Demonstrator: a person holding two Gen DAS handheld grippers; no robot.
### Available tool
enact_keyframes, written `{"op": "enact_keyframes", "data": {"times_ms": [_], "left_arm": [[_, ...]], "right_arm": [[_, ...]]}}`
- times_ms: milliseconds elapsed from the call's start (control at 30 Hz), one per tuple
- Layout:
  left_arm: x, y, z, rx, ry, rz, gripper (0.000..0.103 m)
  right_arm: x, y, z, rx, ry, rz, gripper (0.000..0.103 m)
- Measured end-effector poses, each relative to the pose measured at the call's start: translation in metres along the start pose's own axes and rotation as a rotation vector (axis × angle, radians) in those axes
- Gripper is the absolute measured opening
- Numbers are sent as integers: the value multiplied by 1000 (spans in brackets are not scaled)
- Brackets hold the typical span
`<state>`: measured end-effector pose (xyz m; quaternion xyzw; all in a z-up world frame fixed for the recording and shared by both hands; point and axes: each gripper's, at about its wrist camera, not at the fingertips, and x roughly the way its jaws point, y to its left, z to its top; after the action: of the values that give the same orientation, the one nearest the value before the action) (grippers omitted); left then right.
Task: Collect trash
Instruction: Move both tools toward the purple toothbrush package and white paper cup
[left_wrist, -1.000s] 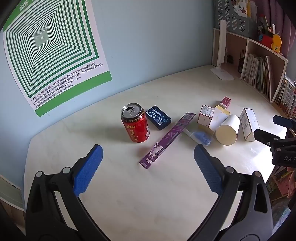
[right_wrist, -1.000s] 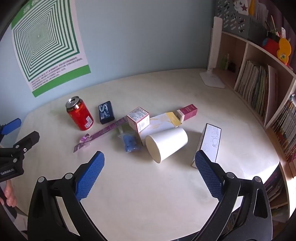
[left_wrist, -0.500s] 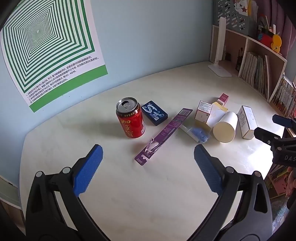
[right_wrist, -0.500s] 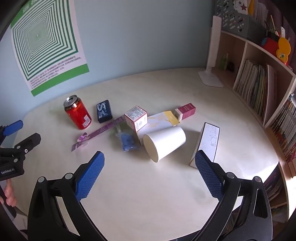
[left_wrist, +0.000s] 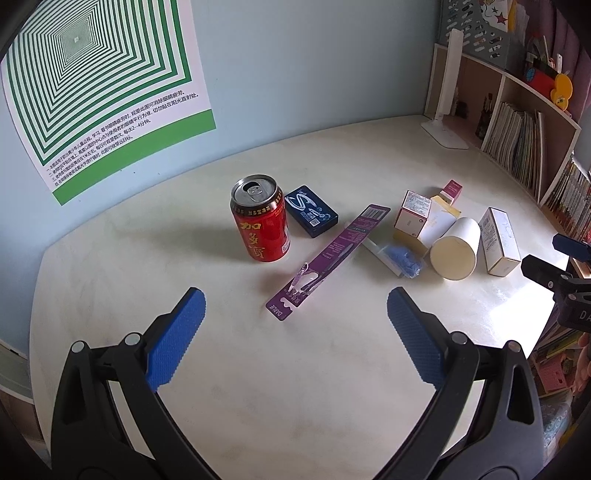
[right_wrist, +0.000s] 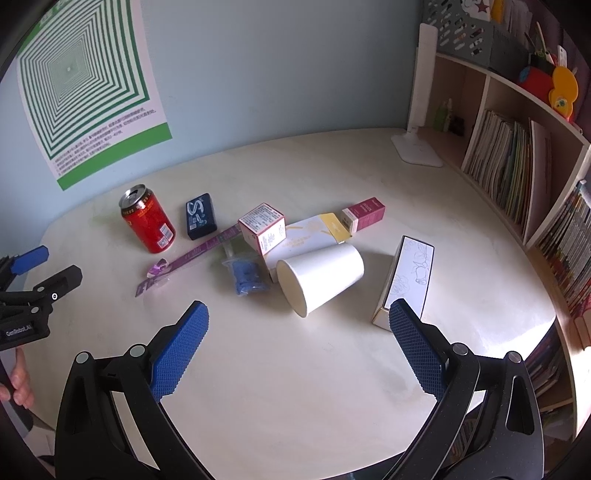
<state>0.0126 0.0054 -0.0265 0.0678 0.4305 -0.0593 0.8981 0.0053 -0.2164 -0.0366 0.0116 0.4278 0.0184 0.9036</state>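
Trash lies across the cream table (left_wrist: 295, 387). A red can (left_wrist: 260, 218) stands upright, with a dark blue pack (left_wrist: 311, 210) beside it. A purple toothbrush card (left_wrist: 328, 261), a blue crumpled wrapper (left_wrist: 404, 258), a tipped white paper cup (left_wrist: 455, 249) and several small boxes (left_wrist: 413, 215) lie to the right. My left gripper (left_wrist: 295, 310) is open and empty, short of the can. My right gripper (right_wrist: 298, 332) is open and empty, just short of the cup (right_wrist: 320, 277) and beside a white box (right_wrist: 406, 280).
A bookshelf (right_wrist: 517, 155) with books lines the right side. A white lamp base (right_wrist: 417, 149) stands at the back right. A green poster (left_wrist: 92, 85) hangs on the blue wall. The table edge runs close on the right and front.
Both views show the objects shifted slightly left and farther off; both grippers have drawn back a little. Both stay open and empty.
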Motion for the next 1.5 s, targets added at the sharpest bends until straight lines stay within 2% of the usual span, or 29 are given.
{"op": "enact_keyframes", "data": {"times_ms": [1200,1500], "left_arm": [[28,-6,0,20,63,4,96],[40,-12,-2,59,88,2,96]], "right_arm": [[21,-11,2,11,40,24,97],[33,-14,1,10,70,21,97]]}}
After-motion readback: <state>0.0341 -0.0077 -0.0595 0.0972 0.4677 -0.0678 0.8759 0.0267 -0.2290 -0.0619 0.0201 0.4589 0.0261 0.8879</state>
